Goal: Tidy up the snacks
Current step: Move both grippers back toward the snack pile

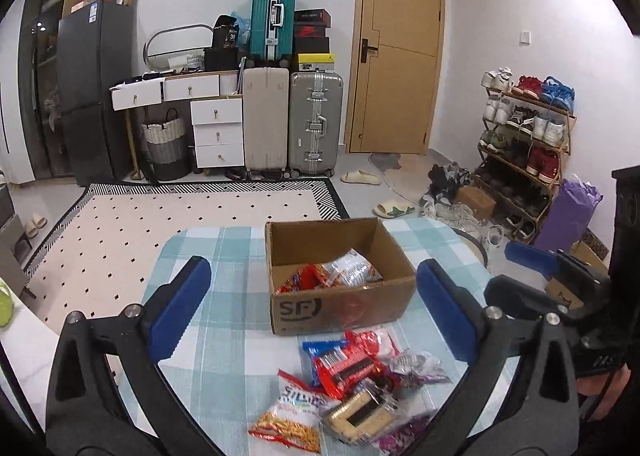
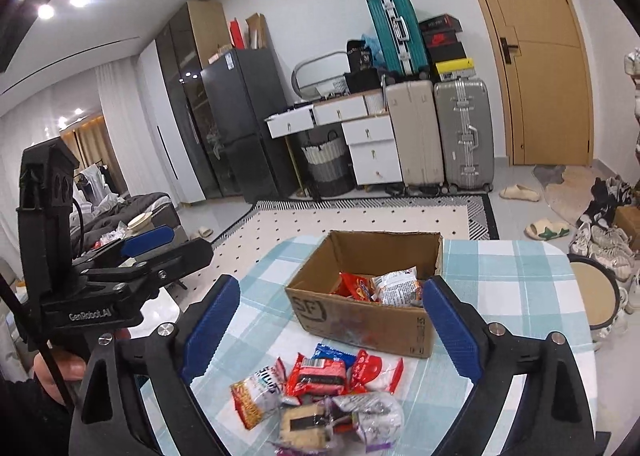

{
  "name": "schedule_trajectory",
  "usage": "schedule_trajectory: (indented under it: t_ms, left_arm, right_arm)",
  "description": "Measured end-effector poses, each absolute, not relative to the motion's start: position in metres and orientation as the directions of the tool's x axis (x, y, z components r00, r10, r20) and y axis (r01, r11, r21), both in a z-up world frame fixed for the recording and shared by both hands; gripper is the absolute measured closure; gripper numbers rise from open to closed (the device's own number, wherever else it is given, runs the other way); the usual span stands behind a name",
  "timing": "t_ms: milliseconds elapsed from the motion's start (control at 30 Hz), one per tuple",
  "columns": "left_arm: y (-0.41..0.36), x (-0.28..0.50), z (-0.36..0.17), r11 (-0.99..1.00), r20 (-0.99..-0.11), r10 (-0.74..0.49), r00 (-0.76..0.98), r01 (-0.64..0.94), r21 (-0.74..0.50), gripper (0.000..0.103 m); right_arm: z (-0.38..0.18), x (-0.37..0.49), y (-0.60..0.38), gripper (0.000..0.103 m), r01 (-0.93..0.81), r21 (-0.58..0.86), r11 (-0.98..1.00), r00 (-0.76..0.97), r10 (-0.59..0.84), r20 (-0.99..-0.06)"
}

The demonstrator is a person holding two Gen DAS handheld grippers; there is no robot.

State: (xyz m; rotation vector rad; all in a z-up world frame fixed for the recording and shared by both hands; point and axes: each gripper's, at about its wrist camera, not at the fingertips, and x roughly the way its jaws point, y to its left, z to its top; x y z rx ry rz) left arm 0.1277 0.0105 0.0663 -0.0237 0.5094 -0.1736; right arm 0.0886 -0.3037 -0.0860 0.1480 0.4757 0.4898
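Note:
A brown cardboard box (image 1: 344,308) marked SF stands open on the checked tablecloth (image 1: 224,336) and holds red and white snack packets (image 1: 344,272). A pile of several snack packets (image 1: 348,384) lies in front of it. My left gripper (image 1: 316,296) is open and empty, above the pile, facing the box. My right gripper (image 2: 332,316) is open and empty, above the same pile (image 2: 320,388), with the box (image 2: 368,316) just beyond. The right gripper also shows at the right edge of the left wrist view (image 1: 532,276), and the left gripper at the left of the right wrist view (image 2: 148,248).
The table's far edge drops to a dotted rug (image 1: 160,215). A round stool (image 2: 592,296) stands right of the table. Suitcases (image 1: 292,119), drawers (image 1: 216,131), a fridge (image 1: 92,91), a door (image 1: 396,43) and a shoe rack (image 1: 524,135) line the walls.

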Motion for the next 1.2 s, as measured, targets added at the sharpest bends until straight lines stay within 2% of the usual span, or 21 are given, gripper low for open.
schedule_trajectory:
  t_ms: [133,367,633,900,1200]
  left_arm:
    - [0.013,0.095,0.064,0.986,-0.478,-0.167,0.862,0.153,-0.070,0.000]
    - [0.028,0.051,0.049,0.989,-0.482,-0.146,0.864,0.119,-0.087,0.000]
    - [0.051,0.016,0.022,0.988,-0.506,-0.150,0.849,0.109,-0.109,0.000]
    - [0.070,0.005,-0.016,0.987,-0.540,-0.135,0.831,0.063,-0.151,0.000]
    - [0.068,0.021,-0.066,0.978,-0.598,-0.171,0.783,0.062,-0.199,0.000]
  right_arm:
    - [-0.088,0.051,-0.305,0.002,-0.413,0.262,0.872,0.794,0.486,-0.365]
    - [-0.106,0.004,-0.308,0.001,-0.385,0.243,0.891,0.817,0.451,-0.359]
    - [-0.138,-0.027,-0.301,0.001,-0.375,0.183,0.909,0.806,0.417,-0.420]
    - [-0.177,-0.032,-0.299,0.001,-0.358,0.199,0.912,0.780,0.410,-0.474]
    - [-0.227,-0.016,-0.289,0.001,-0.348,0.243,0.905,0.697,0.424,-0.578]
